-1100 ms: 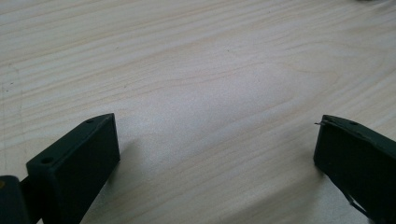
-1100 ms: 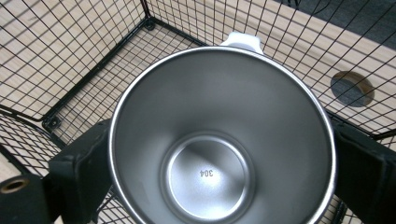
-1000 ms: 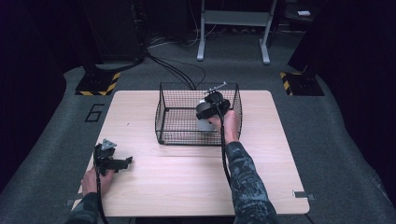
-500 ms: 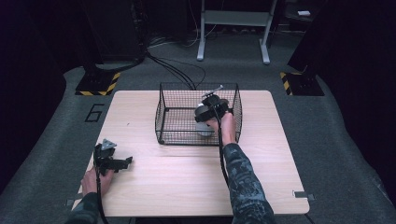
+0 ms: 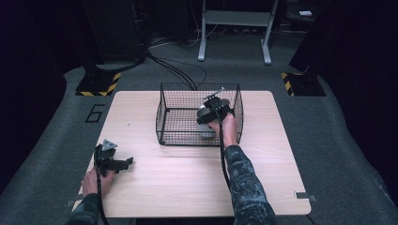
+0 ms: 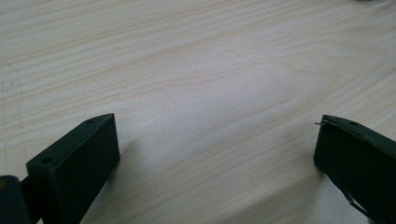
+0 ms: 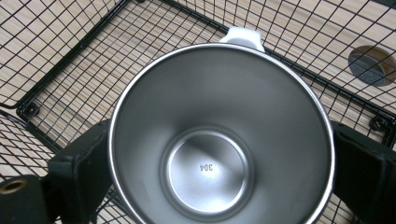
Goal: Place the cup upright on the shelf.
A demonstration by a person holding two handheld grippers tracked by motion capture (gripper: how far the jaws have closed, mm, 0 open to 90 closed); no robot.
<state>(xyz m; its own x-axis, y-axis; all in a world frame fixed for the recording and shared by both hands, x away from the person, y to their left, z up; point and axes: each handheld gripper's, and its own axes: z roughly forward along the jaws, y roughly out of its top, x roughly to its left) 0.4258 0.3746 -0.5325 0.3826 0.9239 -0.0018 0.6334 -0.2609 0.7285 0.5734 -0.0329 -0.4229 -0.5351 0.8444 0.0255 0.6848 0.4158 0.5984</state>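
A steel cup (image 7: pixel 219 140) with a white handle (image 7: pixel 242 35) sits upright between my right gripper's jaws, which press on both of its sides. In the right gripper view I look straight down into it, with the basket's mesh floor (image 7: pixel 88 70) just beneath. From above, my right gripper (image 5: pixel 213 111) reaches down inside the black wire basket (image 5: pixel 165 112), near its right wall, with the cup (image 5: pixel 205 131) below it. My left gripper (image 5: pixel 123 163) rests low over the table's near left part, open, with bare wood between its fingers (image 6: pixel 77 161).
The wooden table (image 5: pixel 187 178) has free room in front of the basket and on both sides. A round grey hole (image 7: pixel 371 65) in the tabletop shows through the mesh. Dark floor with cables lies beyond the far edge.
My right gripper has sunk lower into the basket with the cup. The left gripper has stayed in place.
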